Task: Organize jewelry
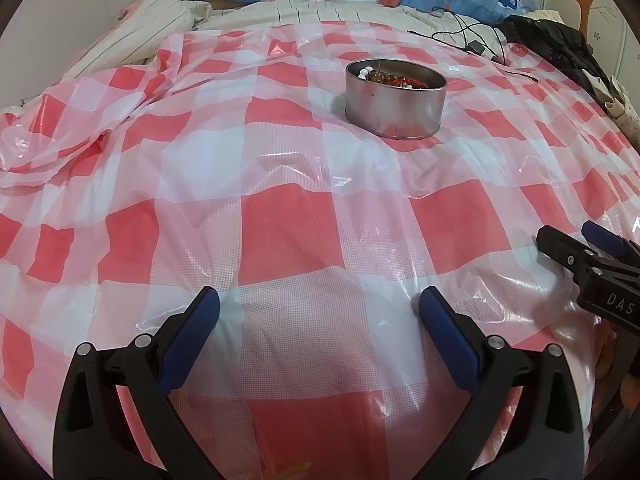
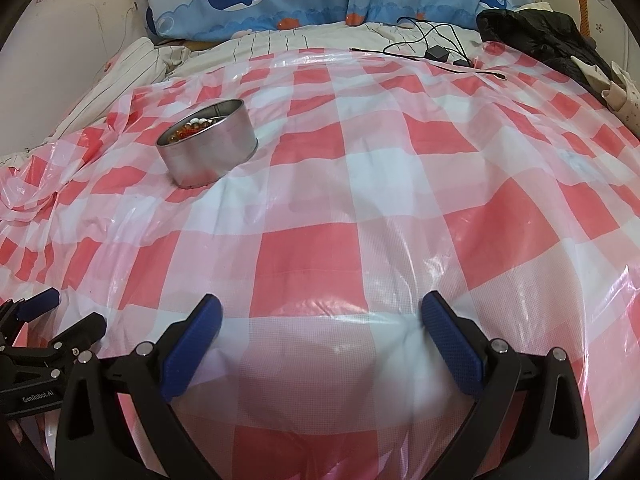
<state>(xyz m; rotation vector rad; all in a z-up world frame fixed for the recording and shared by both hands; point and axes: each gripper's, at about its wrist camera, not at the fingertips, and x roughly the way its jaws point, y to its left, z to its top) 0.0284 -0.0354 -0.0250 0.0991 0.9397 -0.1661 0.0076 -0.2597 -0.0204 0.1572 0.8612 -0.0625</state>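
Note:
An oval metal tin (image 1: 394, 100) stands on the red-and-white checked plastic sheet (image 1: 288, 240) and holds bead bracelets (image 1: 390, 78), brown, red and white. It also shows in the right wrist view (image 2: 208, 148), with the beads (image 2: 192, 126) inside. My left gripper (image 1: 320, 308) is open and empty, low over the sheet, well short of the tin. My right gripper (image 2: 322, 316) is open and empty, with the tin far ahead to its left. Each gripper shows at the edge of the other's view: the right one (image 1: 568, 244), the left one (image 2: 64, 312).
The sheet (image 2: 360, 220) covers a bed. Blue whale-print pillows (image 2: 248, 0) lie at the head. A black charger with cable (image 2: 436, 54) and a black bag (image 2: 540, 36) lie at the far right. Striped bedding (image 1: 132, 28) is bunched at the far left.

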